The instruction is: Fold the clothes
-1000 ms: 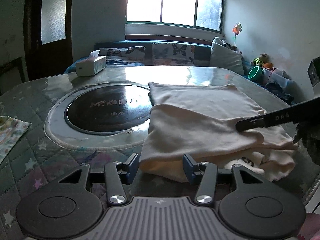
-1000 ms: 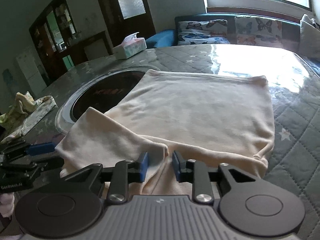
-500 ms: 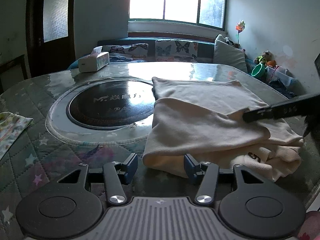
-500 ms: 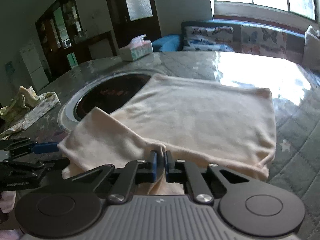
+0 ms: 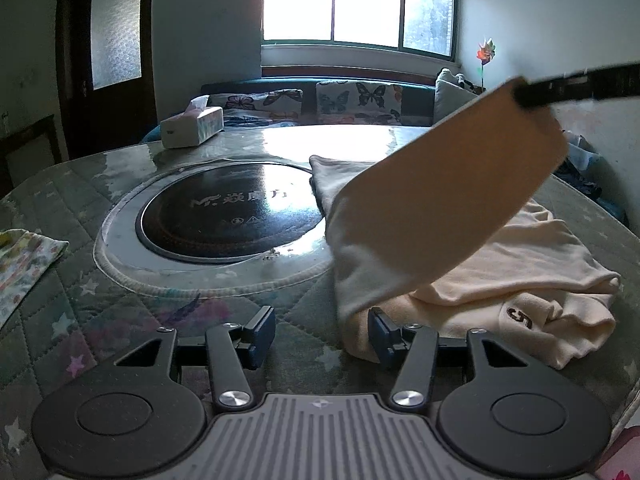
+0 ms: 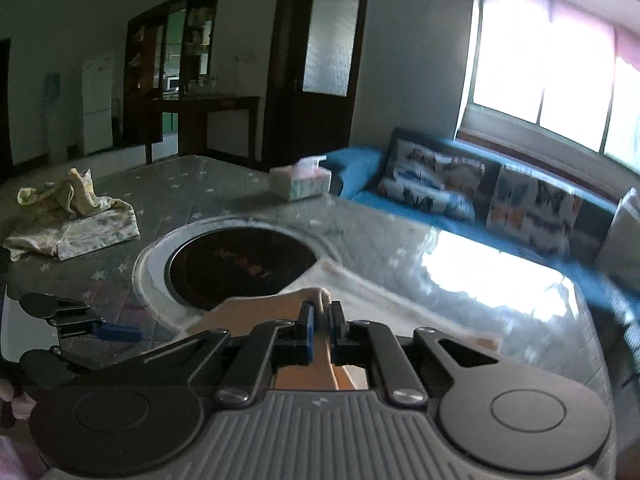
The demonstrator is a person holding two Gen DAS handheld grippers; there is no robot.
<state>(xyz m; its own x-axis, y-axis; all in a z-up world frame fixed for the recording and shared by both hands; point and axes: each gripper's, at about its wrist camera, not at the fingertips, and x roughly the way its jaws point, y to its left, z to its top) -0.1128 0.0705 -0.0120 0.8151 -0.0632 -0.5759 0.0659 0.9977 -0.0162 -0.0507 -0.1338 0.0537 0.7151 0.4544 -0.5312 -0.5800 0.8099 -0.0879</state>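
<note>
Right gripper (image 6: 320, 330) pinches sleeve (image 5: 436, 208) of cream garment (image 5: 532, 264), sleeve lifted clear of table (image 5: 132, 304). Rest of garment lies bunched on table, right of round hob (image 5: 228, 208). Left gripper (image 5: 322, 334) spread wide, empty, low at garment's near edge. Tissue box (image 5: 192, 126) at far side. Floral cloth (image 6: 72, 216) lies well apart, left.

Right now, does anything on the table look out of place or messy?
The cream garment lies bunched at its near edge while the right gripper lifts a sleeve. A crumpled patterned cloth sits apart.
</note>
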